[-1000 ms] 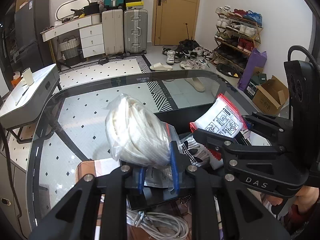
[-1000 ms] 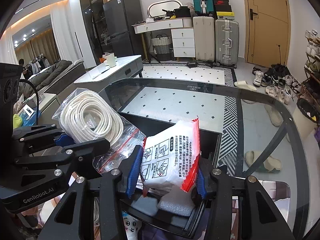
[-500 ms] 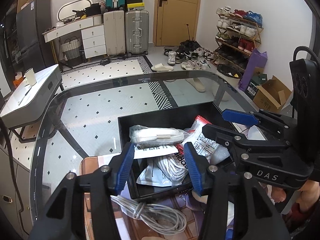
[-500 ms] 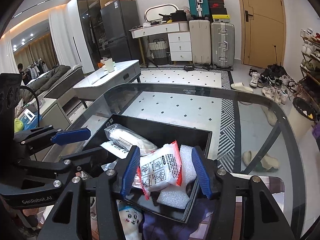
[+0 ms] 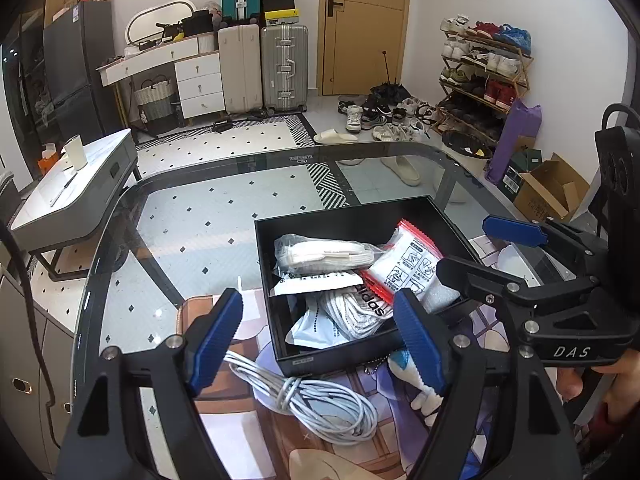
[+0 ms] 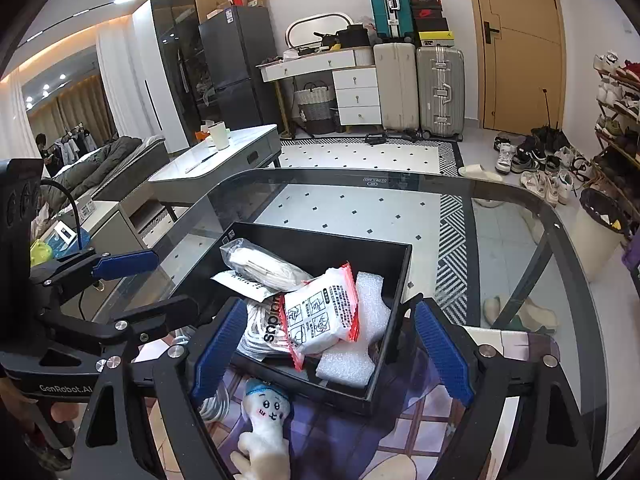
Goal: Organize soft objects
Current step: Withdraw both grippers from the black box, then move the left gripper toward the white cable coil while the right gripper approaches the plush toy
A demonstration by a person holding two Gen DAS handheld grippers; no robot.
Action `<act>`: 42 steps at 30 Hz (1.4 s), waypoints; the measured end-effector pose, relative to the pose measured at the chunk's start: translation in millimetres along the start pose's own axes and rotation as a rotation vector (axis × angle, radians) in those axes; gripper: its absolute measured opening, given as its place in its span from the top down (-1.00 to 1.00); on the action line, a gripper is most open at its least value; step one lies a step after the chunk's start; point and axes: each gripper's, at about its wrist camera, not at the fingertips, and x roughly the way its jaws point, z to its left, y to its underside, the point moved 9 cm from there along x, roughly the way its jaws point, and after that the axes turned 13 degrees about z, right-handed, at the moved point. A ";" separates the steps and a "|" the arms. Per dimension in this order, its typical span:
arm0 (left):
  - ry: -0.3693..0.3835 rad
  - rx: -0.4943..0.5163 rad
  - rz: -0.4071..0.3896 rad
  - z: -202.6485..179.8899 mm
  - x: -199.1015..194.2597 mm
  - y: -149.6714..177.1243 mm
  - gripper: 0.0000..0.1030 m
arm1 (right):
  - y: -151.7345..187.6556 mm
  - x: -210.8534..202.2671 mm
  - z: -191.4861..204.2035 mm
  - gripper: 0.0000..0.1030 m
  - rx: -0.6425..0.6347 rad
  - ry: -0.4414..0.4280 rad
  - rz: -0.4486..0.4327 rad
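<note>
Both tools had just been opening and gripped nothing: the left tool (image 5: 316, 338) and right tool (image 6: 330, 346) stood wide above the black box (image 5: 448, 216) on the glass table (image 5: 192, 216), where the rope bag (image 5: 324, 254) and red-edged packet (image 6: 322, 316) lay inside.

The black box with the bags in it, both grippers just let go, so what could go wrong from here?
1. The red-edged packet lies tilted on top of the pile in the black box; it may slide when more goes in.
2. The coiled white cable lies loose by the left gripper, whose jaws have just opened empty; a loop could snag.
3. The plush toy sits close below the right gripper, also just opened, and could get nudged.
</note>
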 end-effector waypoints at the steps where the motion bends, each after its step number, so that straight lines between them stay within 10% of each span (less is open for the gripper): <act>1: -0.001 -0.002 0.001 0.4 -1.0 1.0 -0.54 | 0.9 -1.5 -0.8 -0.81 0.002 -0.005 -0.001; 5: -0.005 -0.015 -0.008 2.6 -4.8 2.5 -0.96 | 8.2 -7.7 -3.2 -0.93 0.011 -0.013 -0.001; 42: 0.008 -0.097 0.106 14.1 29.1 60.1 -0.96 | 69.9 4.8 28.3 -0.98 -0.035 -0.035 0.007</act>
